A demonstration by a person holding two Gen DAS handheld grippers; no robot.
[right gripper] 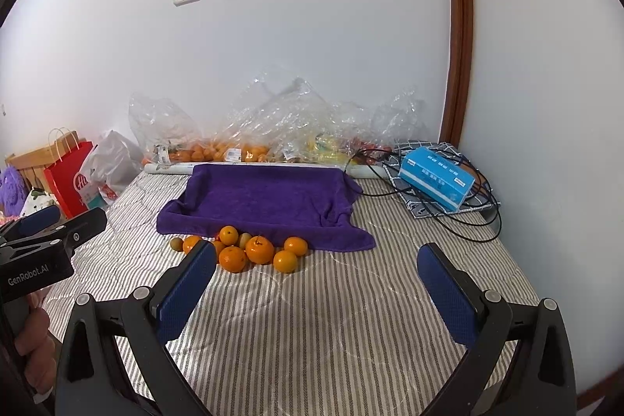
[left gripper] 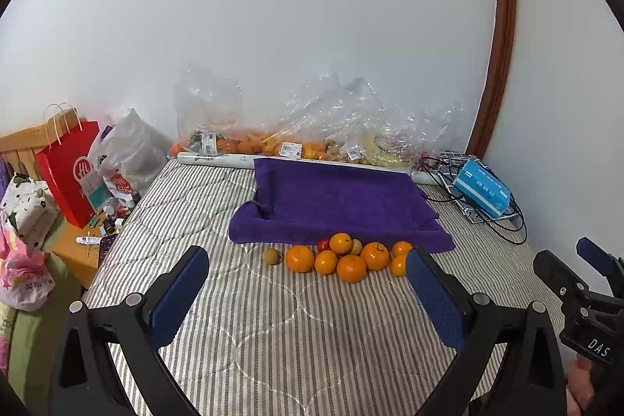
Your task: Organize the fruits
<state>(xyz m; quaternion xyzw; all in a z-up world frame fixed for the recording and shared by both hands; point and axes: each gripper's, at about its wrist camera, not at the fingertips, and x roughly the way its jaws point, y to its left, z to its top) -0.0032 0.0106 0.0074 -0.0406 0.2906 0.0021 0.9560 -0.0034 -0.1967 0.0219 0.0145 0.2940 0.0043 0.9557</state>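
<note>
A pile of oranges (left gripper: 351, 268) (right gripper: 259, 249) lies on the striped bed just in front of a purple towel-covered tray (left gripper: 335, 201) (right gripper: 269, 193). With them are a small brown-green fruit (left gripper: 271, 255) (right gripper: 176, 243), a red fruit (left gripper: 323, 244) and a pale green one (right gripper: 245, 239). My left gripper (left gripper: 308, 283) is open and empty, held short of the pile. My right gripper (right gripper: 318, 279) is open and empty, right of the pile.
Clear plastic bags of fruit (left gripper: 273, 143) (right gripper: 241, 147) line the wall behind the tray. A blue box (right gripper: 436, 178) on black cables sits at the right. A red paper bag (left gripper: 70, 174) and clutter stand off the bed's left edge.
</note>
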